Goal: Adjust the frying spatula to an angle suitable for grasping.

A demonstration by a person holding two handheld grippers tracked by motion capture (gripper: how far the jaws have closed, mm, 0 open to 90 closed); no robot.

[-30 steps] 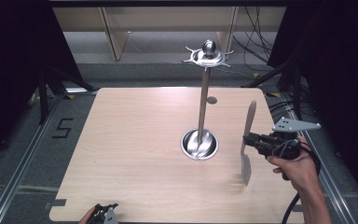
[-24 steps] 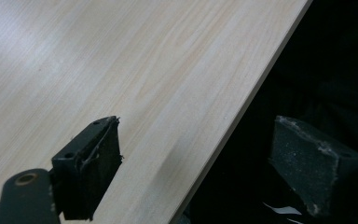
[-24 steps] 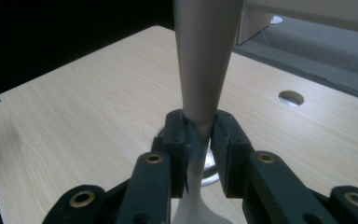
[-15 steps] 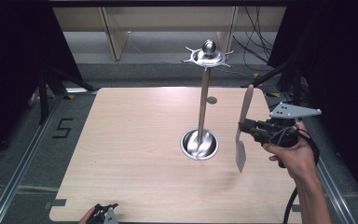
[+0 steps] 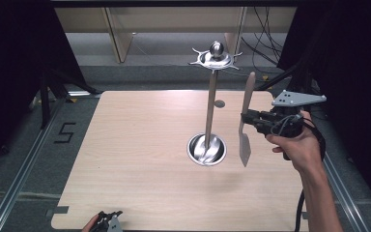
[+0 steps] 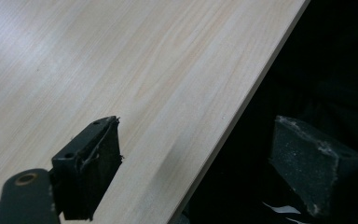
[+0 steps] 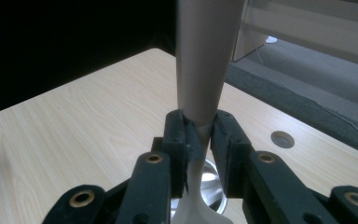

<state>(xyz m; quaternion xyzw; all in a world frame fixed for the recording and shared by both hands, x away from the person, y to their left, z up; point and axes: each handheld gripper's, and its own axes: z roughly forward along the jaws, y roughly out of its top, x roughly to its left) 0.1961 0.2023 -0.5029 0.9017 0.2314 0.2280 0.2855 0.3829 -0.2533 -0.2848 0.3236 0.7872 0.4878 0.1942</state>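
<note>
Spatula (image 5: 245,123) hangs upright above the desk (image 5: 140,159), clenched at its neck by my right hand-held gripper (image 5: 245,121), blade down, just right of the stand (image 5: 210,106). My left hand-held gripper (image 5: 107,223) rests released at the near edge.

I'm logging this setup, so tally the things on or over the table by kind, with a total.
Metal utensil stand: 1
Spatula: 1, held upright in the right hand-held gripper
Hand-held grippers: 2, the left hand-held gripper at the table's near edge
Total: 4
</note>
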